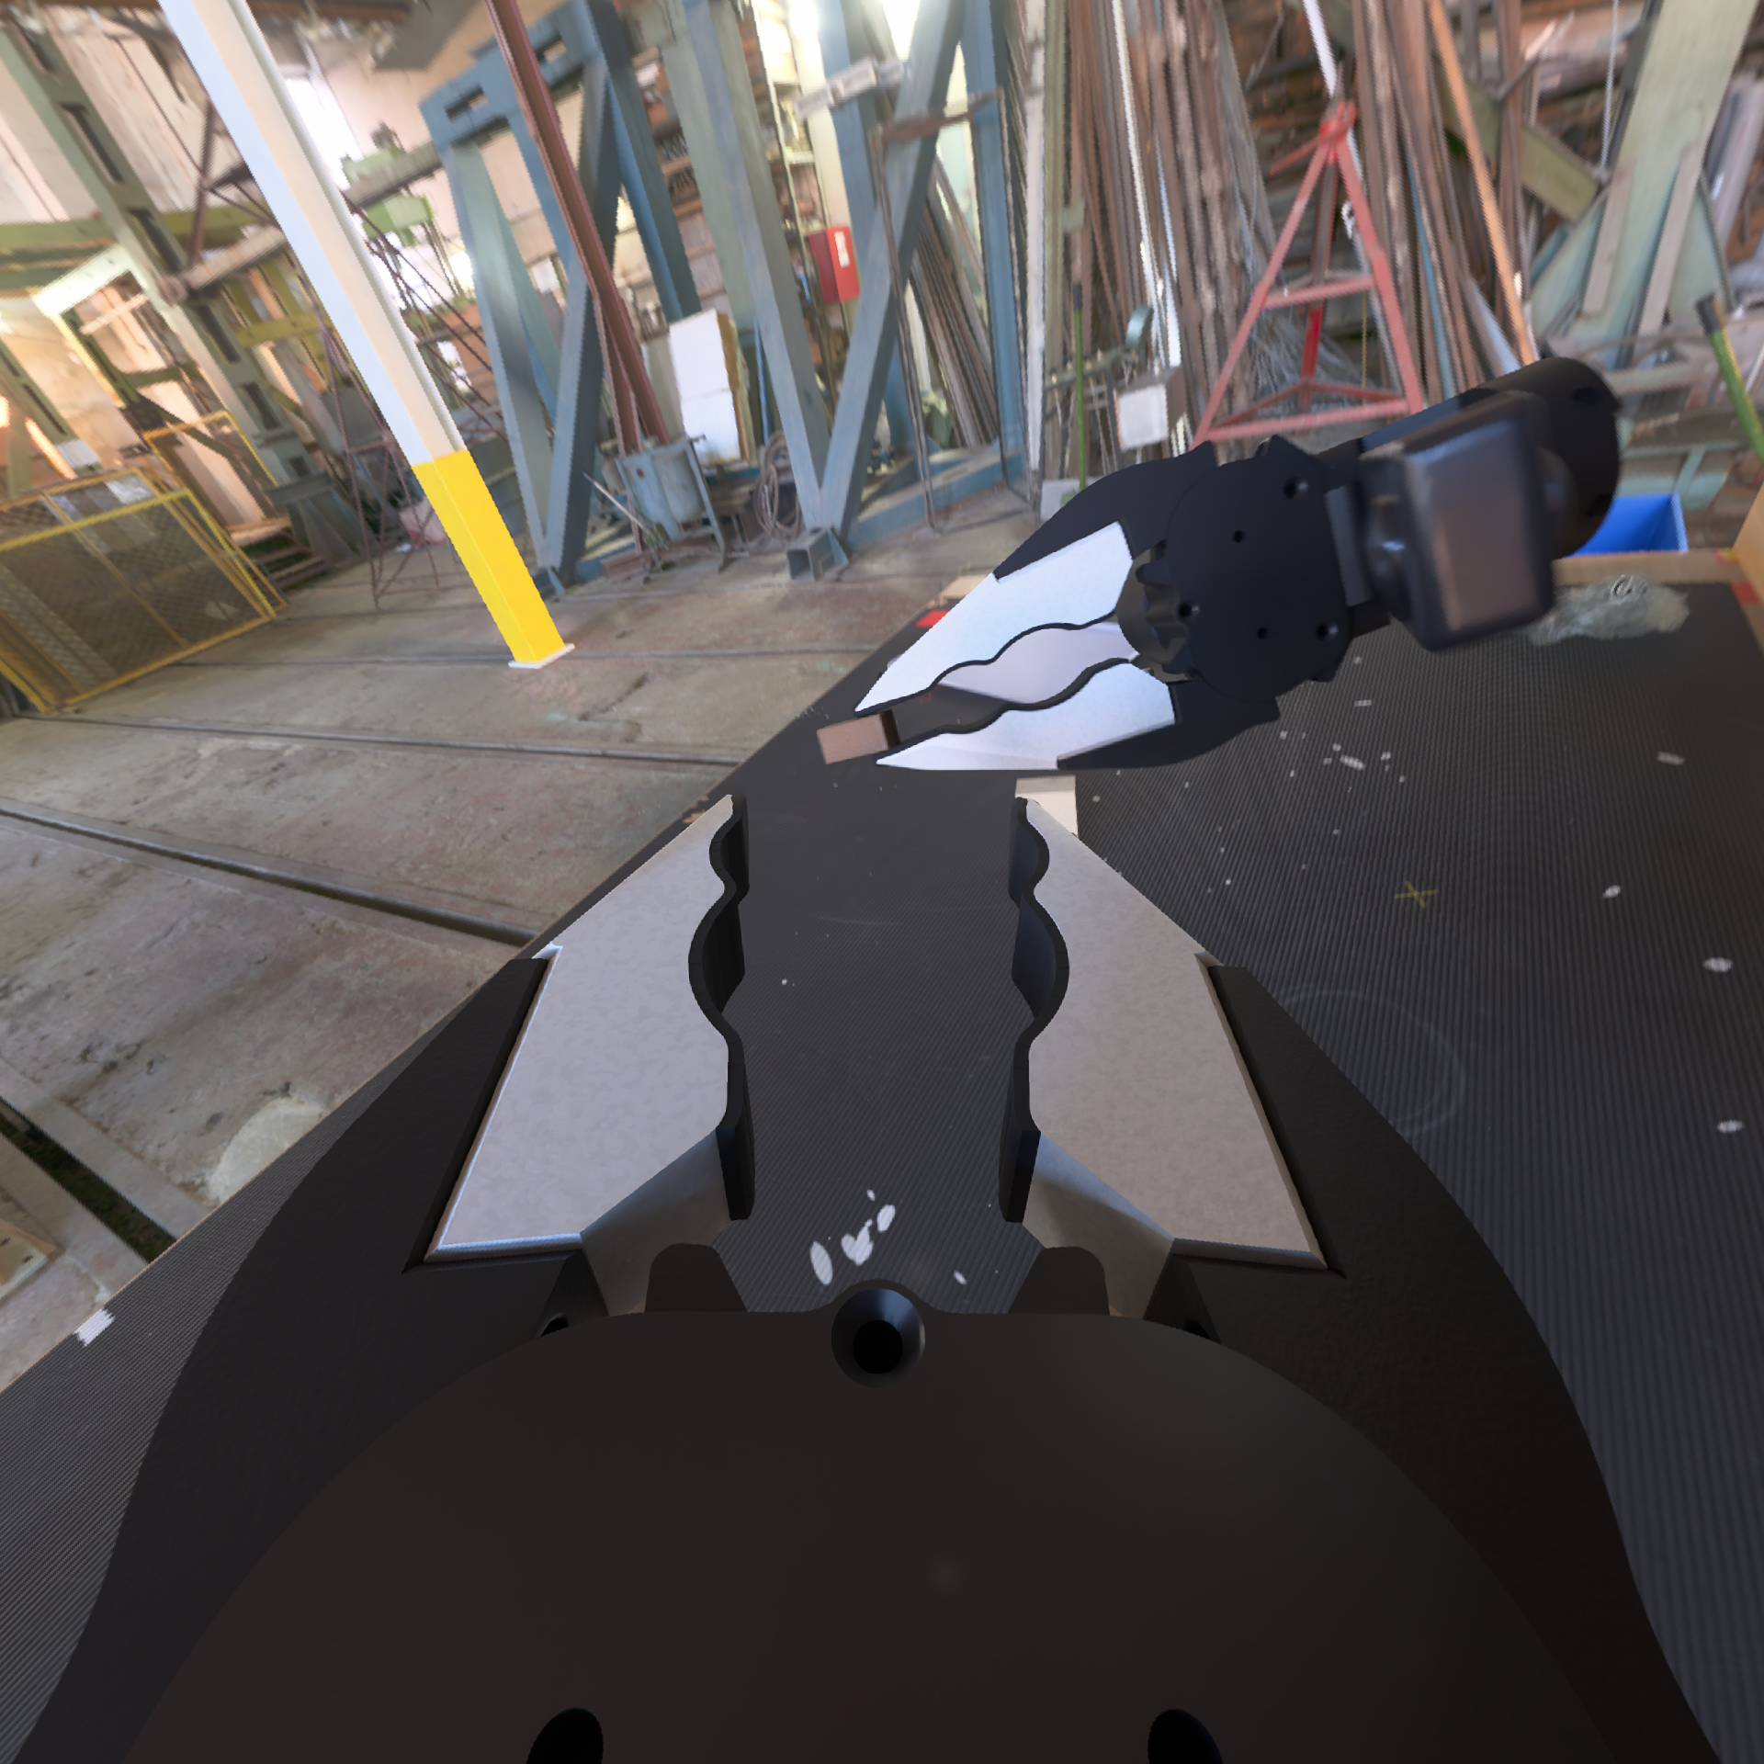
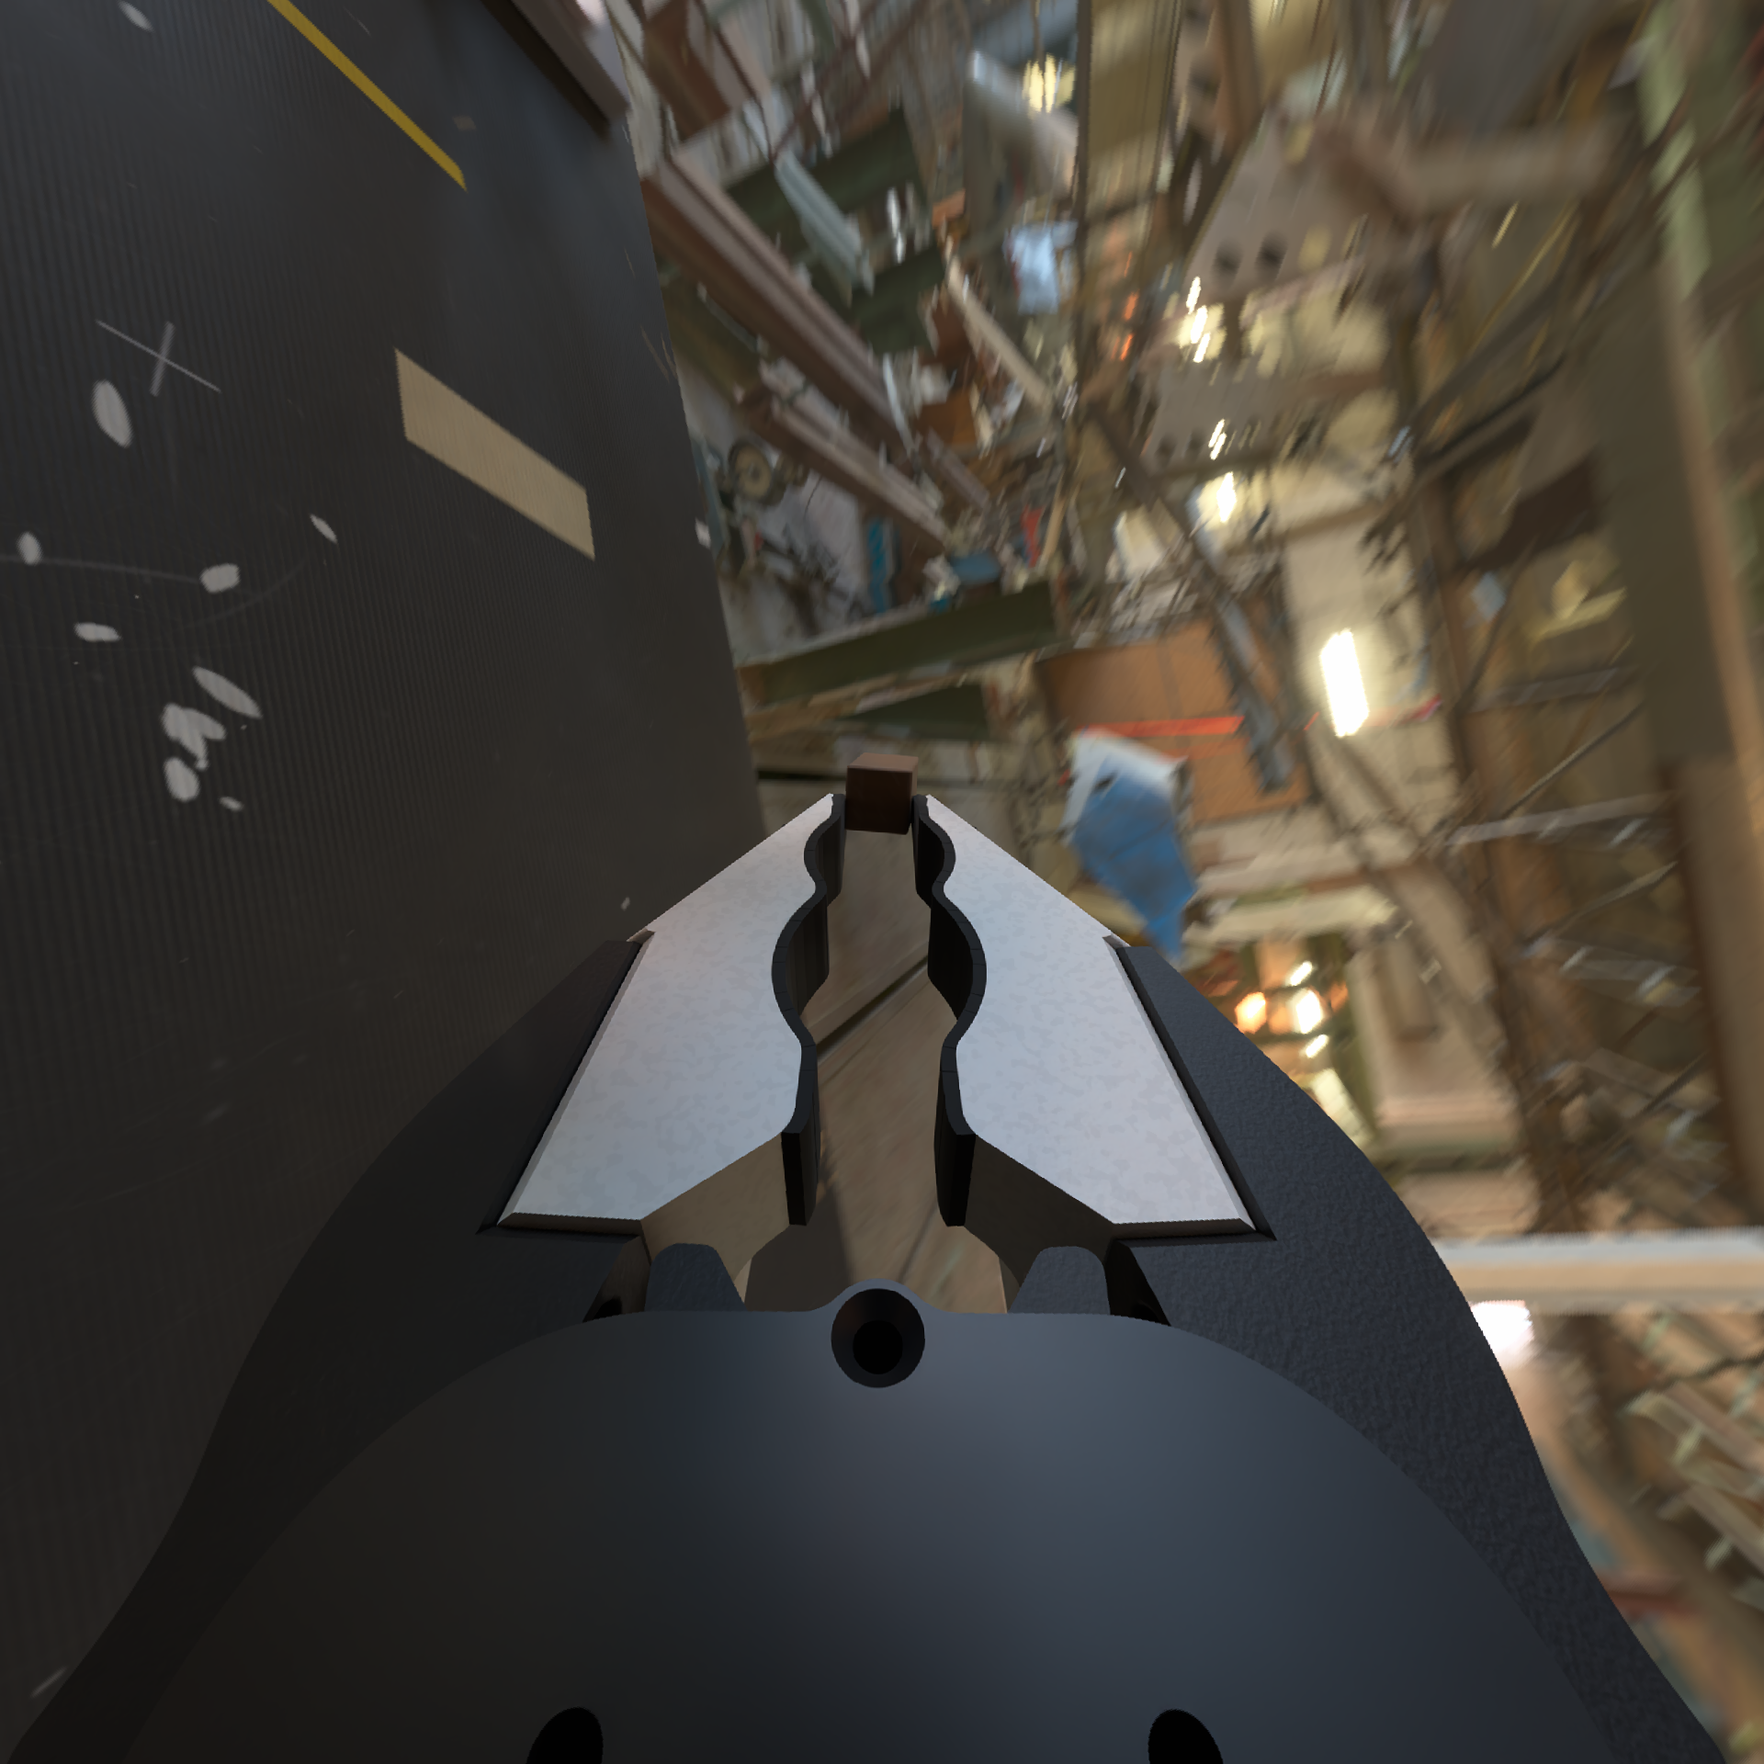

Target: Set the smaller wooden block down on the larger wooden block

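The smaller wooden block [image 2: 880, 792] is a dark brown cube pinched between the tips of my right gripper [image 2: 878, 811], clear of the table. In the left wrist view the right gripper [image 1: 878, 737] comes in from the right and holds the block [image 1: 852, 741] above the table's left edge. The larger wooden block [image 2: 492, 453] is a flat tan slab lying on the dark table. In the left wrist view only a pale corner of the slab [image 1: 1048, 794] shows behind my right fingertip. My left gripper [image 1: 878, 821] is open and empty, low over the table, just short of the held block.
The dark woven table top [image 1: 1432, 955] carries white flecks and ends at a left edge [image 1: 611, 897] over the concrete floor. A blue bin [image 1: 1634, 527] stands at the far right. A yellow line [image 2: 382, 105] crosses the table beyond the slab.
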